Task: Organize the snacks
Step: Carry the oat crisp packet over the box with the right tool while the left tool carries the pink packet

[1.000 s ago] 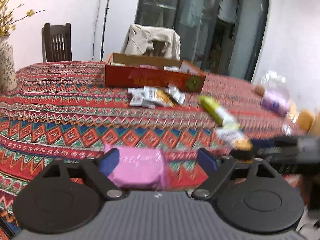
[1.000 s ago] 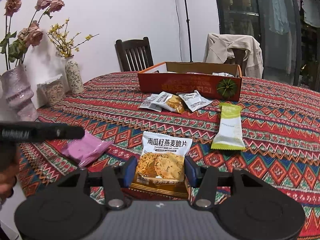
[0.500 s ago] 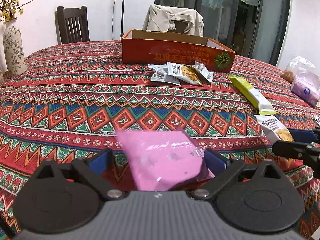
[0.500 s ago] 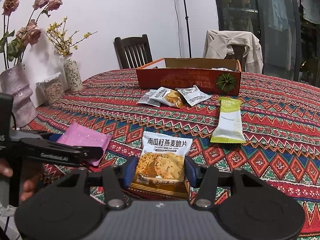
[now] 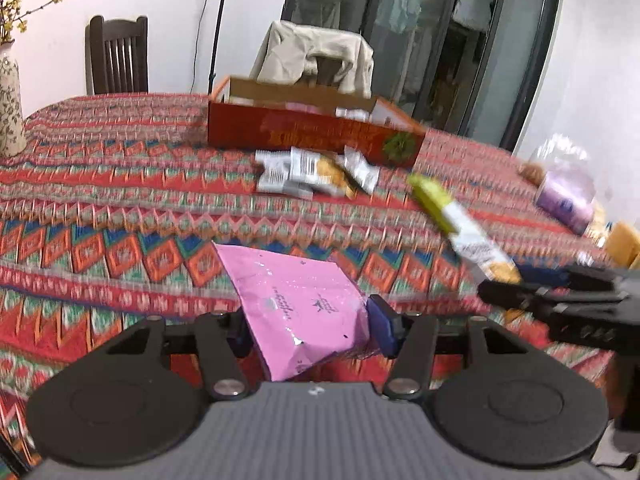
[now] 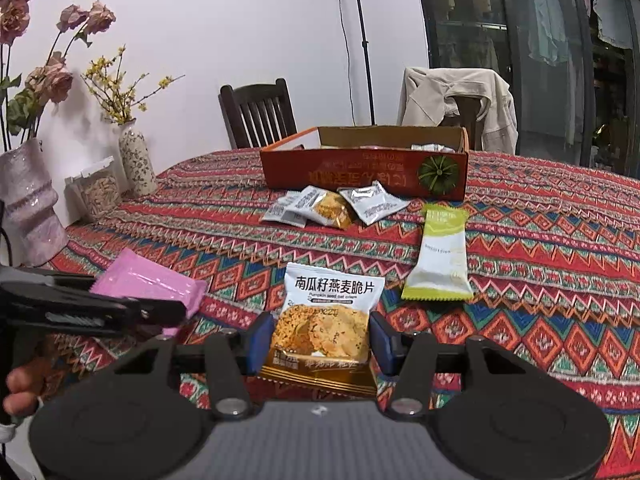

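Left gripper [image 5: 308, 326] has just been closing and now clamps the pink packet [image 5: 298, 300] by its near end, the far end tilting up clear of the worktop [image 5: 120, 208]. Right gripper [image 6: 318, 340] clamps the oat-crisp packet [image 6: 328, 312] across its lower half. Both are sealed film pouches: judged light, soft and slick, puffed with air, so they may slide or crumple under squeeze. The crisps inside are probably brittle; hold at the flat sealed margin or across the width, with modest pressure. The box [image 6: 364, 172] stands across the worktop, a few packets already inside. A green packet [image 6: 440, 256] and grey packets [image 6: 332, 208] lie loose in front of it.
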{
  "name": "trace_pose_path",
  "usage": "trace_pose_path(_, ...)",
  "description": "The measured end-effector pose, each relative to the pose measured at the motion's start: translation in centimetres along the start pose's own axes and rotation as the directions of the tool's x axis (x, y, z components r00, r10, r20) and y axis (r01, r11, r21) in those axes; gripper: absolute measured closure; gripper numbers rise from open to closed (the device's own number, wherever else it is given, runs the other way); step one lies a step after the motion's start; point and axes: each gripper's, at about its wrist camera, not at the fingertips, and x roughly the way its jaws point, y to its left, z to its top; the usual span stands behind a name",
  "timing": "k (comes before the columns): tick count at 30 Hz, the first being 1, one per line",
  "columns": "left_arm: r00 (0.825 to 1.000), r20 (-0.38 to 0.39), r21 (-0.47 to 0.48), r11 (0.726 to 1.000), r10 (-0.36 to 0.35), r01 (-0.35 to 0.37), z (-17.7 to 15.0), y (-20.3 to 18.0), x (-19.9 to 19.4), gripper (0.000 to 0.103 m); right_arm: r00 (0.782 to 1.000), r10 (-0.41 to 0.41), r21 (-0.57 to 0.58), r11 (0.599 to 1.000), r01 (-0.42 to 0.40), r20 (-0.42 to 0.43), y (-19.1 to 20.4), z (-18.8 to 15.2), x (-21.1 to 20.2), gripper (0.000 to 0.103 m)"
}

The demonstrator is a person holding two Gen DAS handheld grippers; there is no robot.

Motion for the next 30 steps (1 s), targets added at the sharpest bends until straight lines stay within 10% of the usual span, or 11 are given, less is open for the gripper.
trace_pose_path(9, 0.981, 0.106, 0.081, 0.985, -0.161, 0.153, 11.1, -0.4, 3.1, 0.046, 0.996, 0.032, -0.036, 0.999, -0.029, 0.085, -3.0, 6.3, 2.4, 0.052)
trace_pose_path(18, 0.976, 0.071, 0.077, 0.977, -0.206, 0.201, 24.6, -2.6, 16.7, 0.046, 0.992, -0.060, -0.070, 0.995, 0.068, 0.110, -9.5, 19.5, 12.0, 0.052)
trace_pose_path(30, 0.983, -0.079, 0.002, 0.986, -0.165, 0.166, 25.7, -1.7, 29.6, 0.046, 0.982, -0.183, -0.106, 0.978, 0.178, -0.047, -13.2, 21.4, 25.8, 0.051)
